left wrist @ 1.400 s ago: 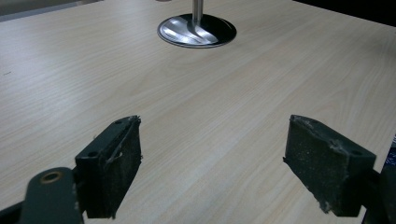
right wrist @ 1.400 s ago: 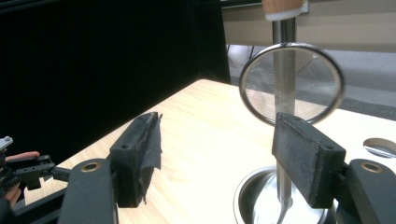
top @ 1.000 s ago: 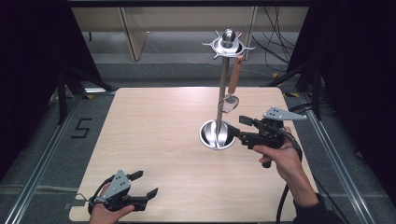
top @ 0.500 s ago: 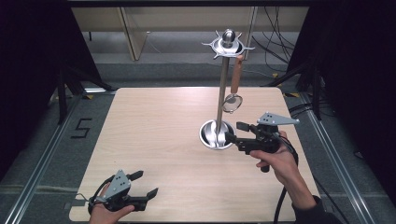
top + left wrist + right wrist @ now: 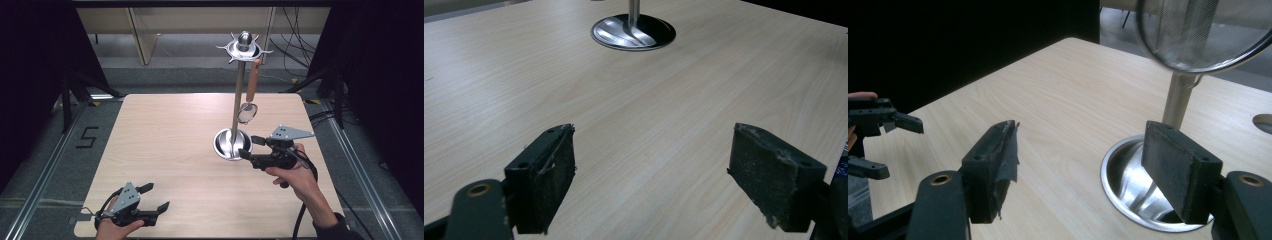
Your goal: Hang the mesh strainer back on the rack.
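The right gripper (image 5: pixel 248 147) is wide open, just beside the stand's shiny base (image 5: pixel 226 145); the strainer (image 5: pixel 247 113) hangs above it.

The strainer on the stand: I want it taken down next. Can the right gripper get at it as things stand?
Probably yes. The right gripper is open beside the stand's base, and the strainer hangs just above and beyond it, with nothing between them.

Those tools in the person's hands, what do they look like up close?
Each tool is black, with two flat jaws lined with worn, frayed dark pads. The left tool and right tool each carry a grey three-cornered plate on top. A black cable trails from the right one, and a dark sleeve covers that wrist.
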{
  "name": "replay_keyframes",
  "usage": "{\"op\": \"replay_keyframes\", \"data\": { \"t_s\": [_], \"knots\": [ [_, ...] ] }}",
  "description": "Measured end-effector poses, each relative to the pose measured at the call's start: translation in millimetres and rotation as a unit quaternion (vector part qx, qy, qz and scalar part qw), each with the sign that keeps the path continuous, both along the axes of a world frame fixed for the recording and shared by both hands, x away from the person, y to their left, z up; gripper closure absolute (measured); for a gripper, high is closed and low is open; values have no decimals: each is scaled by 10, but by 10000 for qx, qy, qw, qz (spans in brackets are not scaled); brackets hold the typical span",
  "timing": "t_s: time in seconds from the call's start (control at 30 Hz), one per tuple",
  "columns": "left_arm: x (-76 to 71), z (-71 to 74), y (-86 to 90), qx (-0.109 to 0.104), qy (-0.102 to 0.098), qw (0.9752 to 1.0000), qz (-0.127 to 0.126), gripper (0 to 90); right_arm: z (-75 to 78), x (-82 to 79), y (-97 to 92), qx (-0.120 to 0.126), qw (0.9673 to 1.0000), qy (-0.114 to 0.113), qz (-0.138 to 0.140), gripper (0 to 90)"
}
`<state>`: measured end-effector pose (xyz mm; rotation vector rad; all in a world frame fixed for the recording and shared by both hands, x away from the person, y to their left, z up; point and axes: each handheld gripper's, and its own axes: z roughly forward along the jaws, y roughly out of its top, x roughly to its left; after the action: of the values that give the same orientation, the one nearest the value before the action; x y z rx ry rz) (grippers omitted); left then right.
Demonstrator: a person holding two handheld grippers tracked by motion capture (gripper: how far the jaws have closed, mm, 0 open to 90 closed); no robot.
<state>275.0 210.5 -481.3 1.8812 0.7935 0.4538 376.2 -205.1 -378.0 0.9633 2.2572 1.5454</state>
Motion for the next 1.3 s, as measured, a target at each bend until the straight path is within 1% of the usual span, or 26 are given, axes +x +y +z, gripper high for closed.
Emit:
{"op": "replay_keyframes", "data": {
  "t_s": [0.03, 0.13, 0.17, 0.23, 0.3, 0.33, 0.43, 0.47, 0.5, 0.53, 0.6, 0.67, 0.7, 0.73, 0.8, 0.83, 0.87, 0.9, 0.97, 1.03, 1.07, 1.13, 1.2, 1.23, 1.27, 1.3],
  "knots": [
    [1, -2, -1, -11, -2, 10000, 7, 178, -14, -21, 7, -70, 10000, 68, -19, 314],
    [0, -2, 1, 3, 5, 10000, 9, 178, -46, -6, 10, -52, 10000, -43, 17, 314],
    [2, -2, 1, -3, -19, 10000, 2, 178, -53, -25, 18, -11, 9999, 110, 4, 314],
    [2, -2, 2, 4, -10, 10000, 3, 178, -81, -21, 14, -94, 9999, 5, -48, 314],
    [2, -6, -4, -32, 20, 10000, -9, 178, -112, -37, 15, -149, 9997, 210, -6, 313],
    [1, -6, -5, -33, 20, 10000, -12, 178, -144, -17, 18, -145, 9998, 118, 36, 313],
    [1, -6, -4, -31, 20, 10000, -15, 178, -174, -23, 18, -198, 9997, 167, -25, 313],
    [1, -6, -4, -33, 19, 10000, -13, 178, -197, 0, 11, -236, 9996, 102, 70, 312],
    [1, -6, -3, -32, 20, 10000, -14, 178, -207, -17, 20, -218, 9996, 162, -30, 312],
    [0, -4, -1, -17, 17, 10000, -2, 178, -221, -24, 16, -246, 9993, 267, 60, 311],
    [1, -5, -3, -25, 19, 10000, -10, 178, -247, -15, 12, -323, 9993, 173, 91, 311],
    [2, -6, -4, -32, 19, 10000, -14, 178, -260, -36, 28, -243, 9994, 228, 5, 311],
    [2, -6, -4, -34, 21, 10000, -16, 178, -281, -34, 18, -324, 9992, 227, 76, 310],
    [1, -6, -5, -31, 21, 10000, -17, 178, -286, -52, 19, -363, 9987, 359, 43, 310],
    [2, -6, -5, -32, 22, 10000, -16, 178, -321, -35, 14, -440, 9988, 204, 99, 310],
    [2, -6, -5, -34, 20, 10000, -16, 178, -341, -46, 31, -353, 9988, 331, 110, 310],
    [2, -6, -5, -34, 20, 10000, -16, 178, -341, -46, 31, -353, 9988, 331, 110, 310],
    [2, -6, -6, -36, 22, 10000, -17, 178, -368, -57, 28, -447, 9982, 385, 88, 309],
    [6, -5, -5, -21, -5, 10000, -34, 178, -387, -46, 24, -475, 9982, 333, 132, 309],
    [7, -4, -2, 0, -19, 10000, -55, 178, -425, -75, 35, -487, 9976, 486, 55, 307],
    [6, -3, -2, 5, -20, 10000, -59, 178, -445, -74, 33, -522, 9978, 417, 42, 307],
    [2, -6, 0, 5, -11, 10000, -62, 178, -488, -85, 32, -562, 9972, 481, 86, 305],
    [-3, -5, -1, 1, 5, 10000, -34, 178, -512, -81, 35, -570, 9974, 424, 120, 303],
    [-7, -5, 1, 1, 13, 10000, -5, 178, -555, -103, 57, -556, 9971, 511, 52, 277],
    [-11, -5, 5, -2, 17, 10000, 1, 178, -556, -82, 43, -735, 9962, 457, 118, 255],
    [-11, -5, 5, -2, 17, 10000, 1, 178, -576, -80, 47, -772, 9961, 414, 83, 251]
  ]
}}
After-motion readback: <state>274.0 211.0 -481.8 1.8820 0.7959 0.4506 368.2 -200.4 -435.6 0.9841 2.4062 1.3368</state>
